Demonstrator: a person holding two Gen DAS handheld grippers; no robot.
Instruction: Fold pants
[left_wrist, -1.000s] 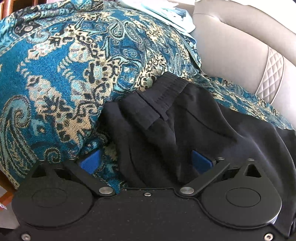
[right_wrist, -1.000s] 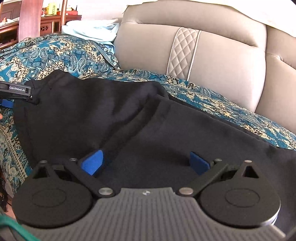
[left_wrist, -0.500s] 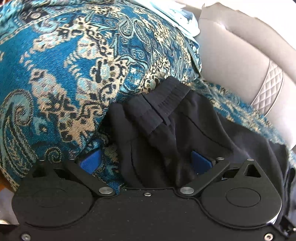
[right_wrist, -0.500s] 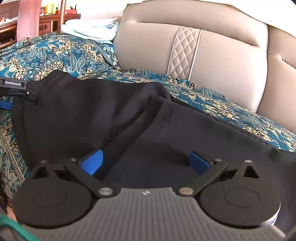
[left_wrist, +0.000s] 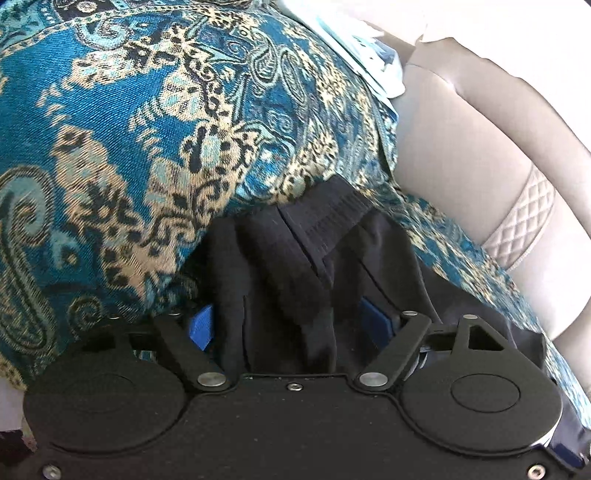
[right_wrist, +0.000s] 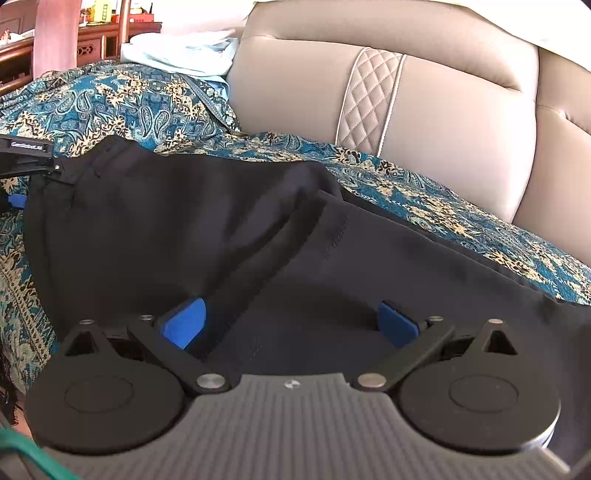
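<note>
The black pants (right_wrist: 229, 229) are lying across the patterned sofa cover (left_wrist: 110, 147), waistband toward the armrest. The left gripper (left_wrist: 284, 325) is bunching waistband cloth between half-closed pads (grip uncertain, the fabric hiding the contact), probably to carry that end over. The right gripper (right_wrist: 291, 323) is sitting wide open over a leg (right_wrist: 406, 266), steadying nothing yet. The hems are lying out of view.

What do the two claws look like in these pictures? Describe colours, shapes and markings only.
The left claw has a smooth black body, two round black discs, black link bars with silver pivots and blue pads. The right claw matches, but its body is grey and ribbed. A green cable shows at its lower left corner.
</note>
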